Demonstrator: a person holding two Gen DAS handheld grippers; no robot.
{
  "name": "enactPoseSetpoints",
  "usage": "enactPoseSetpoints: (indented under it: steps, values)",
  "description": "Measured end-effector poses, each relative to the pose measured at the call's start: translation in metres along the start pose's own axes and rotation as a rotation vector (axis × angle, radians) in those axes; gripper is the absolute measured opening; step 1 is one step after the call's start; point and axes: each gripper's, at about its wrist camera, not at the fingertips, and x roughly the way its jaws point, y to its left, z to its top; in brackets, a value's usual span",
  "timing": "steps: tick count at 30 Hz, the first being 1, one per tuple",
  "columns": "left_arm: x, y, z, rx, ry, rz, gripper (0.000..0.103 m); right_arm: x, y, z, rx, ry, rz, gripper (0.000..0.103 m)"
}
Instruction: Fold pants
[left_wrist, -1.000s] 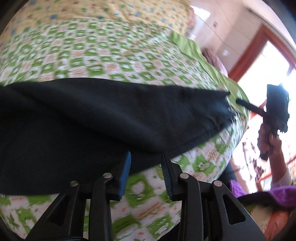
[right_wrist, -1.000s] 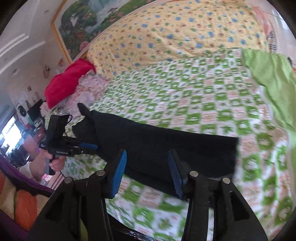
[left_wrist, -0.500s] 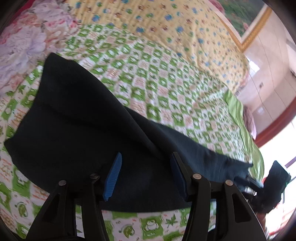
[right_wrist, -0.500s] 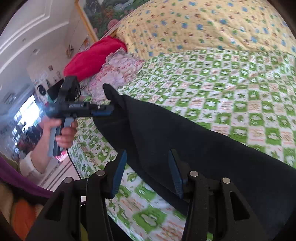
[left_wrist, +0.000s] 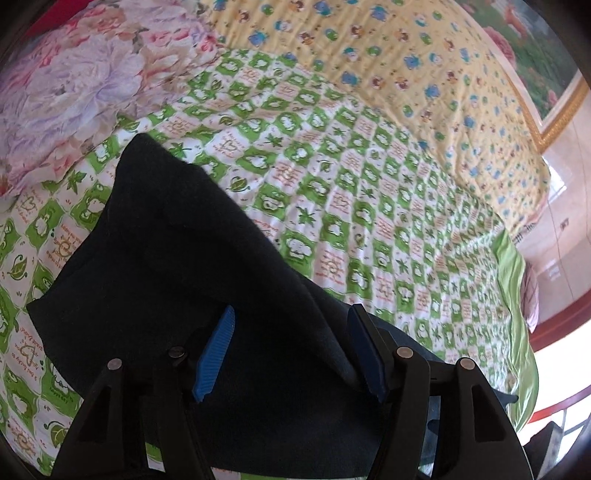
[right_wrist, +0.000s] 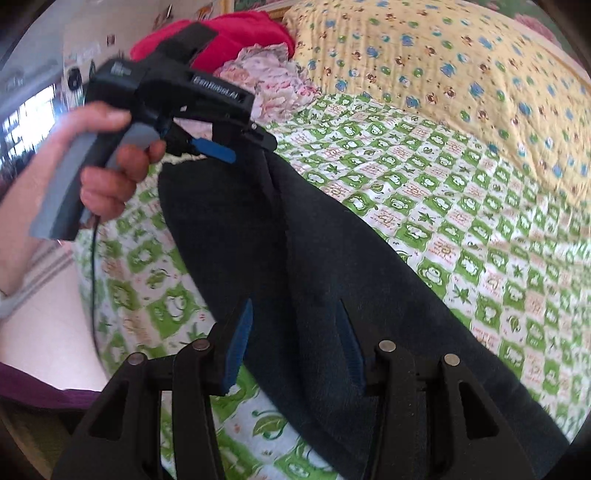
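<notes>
Black pants (left_wrist: 177, 266) lie stretched along the near edge of the green-checked bed sheet (left_wrist: 369, 206). My left gripper (left_wrist: 291, 350) hovers over one end of them. Its jaws are opening, and a raised fold of cloth leans against the right finger without being pinched. In the right wrist view the same left gripper (right_wrist: 240, 147), held in a hand (right_wrist: 107, 162), sits at the far end of the pants (right_wrist: 332, 266). My right gripper (right_wrist: 293, 343) stands open low over the middle of the pants, which run under its blue pads (right_wrist: 236, 347).
A floral quilt (left_wrist: 74, 92) and a red cloth (right_wrist: 236, 40) are bunched at the head end. A yellow printed blanket (left_wrist: 406, 74) covers the far side of the bed. The bed's edge drops to a pale floor (right_wrist: 48, 314) at the left.
The left gripper's jaws have spread wider and it has swung round over the end of the pants. The right gripper has travelled along the pants and now sits much closer to the left one.
</notes>
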Motion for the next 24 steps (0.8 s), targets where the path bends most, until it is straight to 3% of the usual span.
enactPoseSetpoints:
  steps: [4, 6, 9, 11, 12, 14, 18, 24]
  values:
    - [0.007, 0.015, 0.003, -0.062, 0.009, -0.004, 0.064, 0.01, 0.006, 0.003, -0.03, 0.013, -0.048, 0.048]
    - [0.007, 0.021, 0.004, -0.073, 0.003, -0.007, 0.064, 0.004, 0.011, 0.004, -0.043, -0.038, -0.077, 0.048]
    - [0.006, 0.023, 0.004, -0.063, -0.009, 0.0, 0.058, -0.006, 0.021, 0.009, -0.095, -0.112, -0.022, 0.048]
    - [0.007, 0.022, 0.005, -0.041, -0.01, -0.006, 0.032, 0.001, 0.026, 0.015, -0.132, -0.096, 0.016, 0.048]
    - [0.008, 0.022, 0.005, -0.032, -0.005, -0.007, 0.029, 0.006, 0.026, 0.018, -0.136, -0.085, 0.026, 0.048]
    - [0.008, 0.02, 0.004, -0.006, -0.012, -0.019, 0.012, 0.019, 0.021, 0.021, -0.131, -0.06, 0.039, 0.048]
    - [-0.006, 0.017, 0.0, 0.047, -0.038, -0.051, 0.008, 0.037, 0.01, 0.028, -0.108, -0.027, 0.027, 0.048]
    - [-0.03, 0.029, -0.003, 0.05, -0.045, -0.127, 0.006, 0.056, 0.0, 0.036, -0.103, -0.02, -0.037, 0.048]
